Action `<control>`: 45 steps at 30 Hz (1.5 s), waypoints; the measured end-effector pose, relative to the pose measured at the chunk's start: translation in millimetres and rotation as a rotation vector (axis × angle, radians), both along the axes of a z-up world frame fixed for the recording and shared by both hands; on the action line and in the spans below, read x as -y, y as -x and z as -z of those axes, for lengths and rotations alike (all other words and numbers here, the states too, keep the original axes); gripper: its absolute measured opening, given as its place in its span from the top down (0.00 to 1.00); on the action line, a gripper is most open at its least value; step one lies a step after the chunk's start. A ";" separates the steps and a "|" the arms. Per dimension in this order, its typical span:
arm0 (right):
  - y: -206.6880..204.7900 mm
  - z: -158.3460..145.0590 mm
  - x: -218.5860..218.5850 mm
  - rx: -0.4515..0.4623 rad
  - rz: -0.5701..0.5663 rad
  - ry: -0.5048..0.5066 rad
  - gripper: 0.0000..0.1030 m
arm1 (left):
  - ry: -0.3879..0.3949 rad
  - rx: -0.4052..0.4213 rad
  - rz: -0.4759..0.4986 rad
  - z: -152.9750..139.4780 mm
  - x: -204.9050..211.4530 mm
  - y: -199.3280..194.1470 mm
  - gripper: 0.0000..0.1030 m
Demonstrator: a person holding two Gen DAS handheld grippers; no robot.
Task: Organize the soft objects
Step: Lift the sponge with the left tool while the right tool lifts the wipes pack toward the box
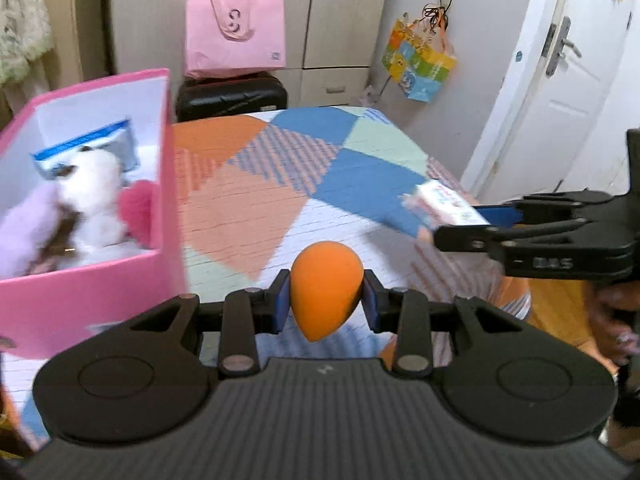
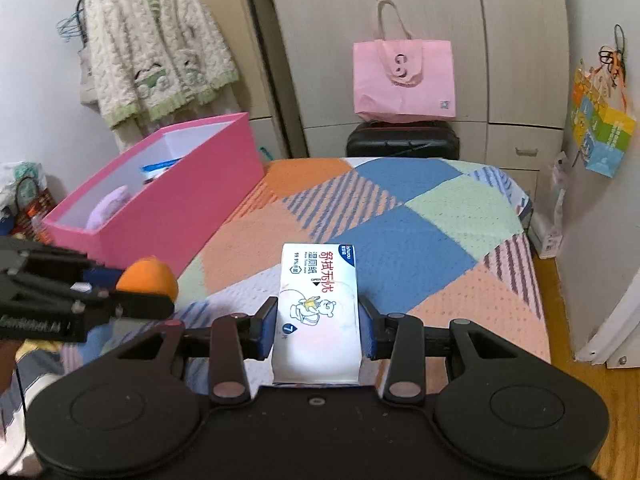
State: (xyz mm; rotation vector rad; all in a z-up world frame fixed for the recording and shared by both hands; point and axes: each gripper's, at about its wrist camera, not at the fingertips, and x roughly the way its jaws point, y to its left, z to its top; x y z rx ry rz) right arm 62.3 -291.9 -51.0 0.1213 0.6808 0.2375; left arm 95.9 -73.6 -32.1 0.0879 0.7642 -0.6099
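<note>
My left gripper (image 1: 326, 300) is shut on an orange egg-shaped sponge (image 1: 325, 286) and holds it above the patchwork bedspread (image 1: 280, 184), to the right of the pink box (image 1: 80, 296). The sponge also shows at the left of the right wrist view (image 2: 148, 276). My right gripper (image 2: 318, 320) is shut on a white wet-wipes pack (image 2: 318, 300) with a bear drawing, above the bed. That pack shows at the right of the left wrist view (image 1: 444, 204). The pink box (image 2: 168, 208) holds a white plush (image 1: 94, 204), a lilac plush (image 1: 24, 228), a pink fluffy item (image 1: 140, 208) and a blue-edged pack (image 1: 84, 144).
A black suitcase (image 2: 402, 140) with a pink tote bag (image 2: 404, 80) stands at the foot of the bed before wardrobes. A fluffy cardigan (image 2: 156, 48) hangs at the left. A colourful bag (image 2: 600, 128) hangs on the right wall. A white door (image 1: 560, 80) is at the right.
</note>
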 end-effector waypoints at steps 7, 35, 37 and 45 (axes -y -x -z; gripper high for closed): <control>23.9 -8.7 -26.7 -0.032 -0.076 -0.015 0.56 | -0.008 -0.041 0.031 -13.4 -35.9 20.5 0.66; -64.0 -79.8 -144.6 0.079 -0.324 -0.182 0.57 | 0.145 0.066 -0.076 -83.1 -173.9 -27.2 0.65; -71.5 -73.9 -142.1 0.052 -0.302 -0.174 0.57 | 0.196 0.061 -0.081 -82.6 -184.7 -35.9 0.65; -44.8 -36.6 -121.8 -0.054 -0.265 -0.104 0.56 | 0.172 0.038 -0.073 -57.3 -177.9 -52.3 0.65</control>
